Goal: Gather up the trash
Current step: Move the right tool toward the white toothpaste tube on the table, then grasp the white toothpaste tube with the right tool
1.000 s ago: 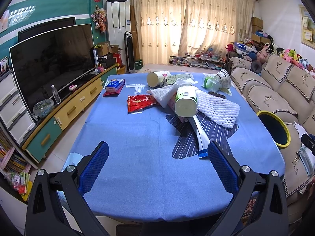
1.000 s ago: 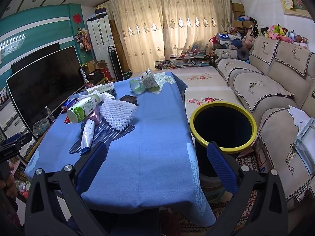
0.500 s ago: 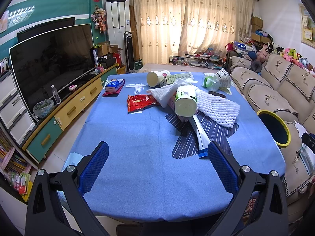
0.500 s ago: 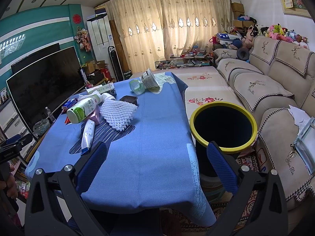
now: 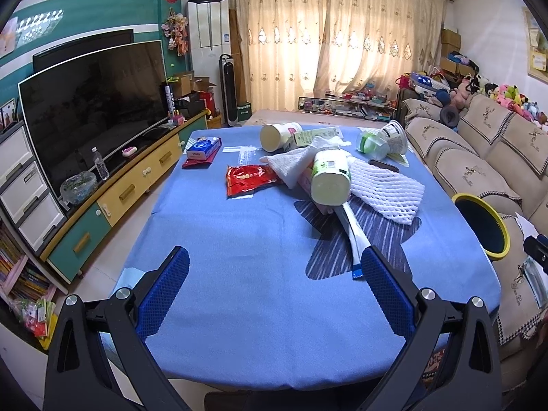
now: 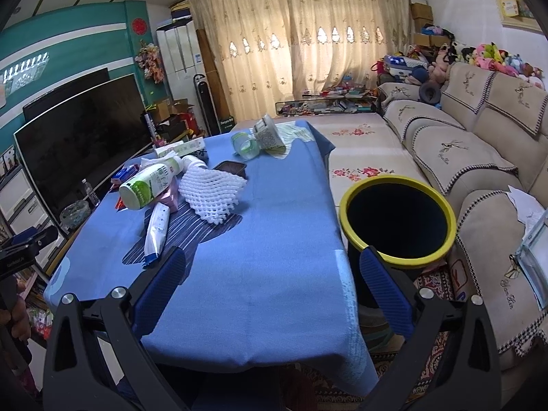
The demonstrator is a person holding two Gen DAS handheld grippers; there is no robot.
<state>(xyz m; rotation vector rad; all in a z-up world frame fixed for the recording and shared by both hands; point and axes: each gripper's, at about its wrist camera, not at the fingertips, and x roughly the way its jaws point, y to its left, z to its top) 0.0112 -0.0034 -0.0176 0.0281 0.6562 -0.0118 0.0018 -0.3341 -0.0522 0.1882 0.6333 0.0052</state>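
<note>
The trash lies in a heap ahead of the left gripper: a white bottle on a white net. The bin stands beside the counter, just ahead of the right gripper. Both grippers are wide open and hold nothing.

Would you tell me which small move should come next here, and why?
Probably advance the left gripper toward the white tube, the nearest trash. Both grippers are open and empty, nothing is collected yet, and the yellow-rimmed bin stands beside the table.
</note>
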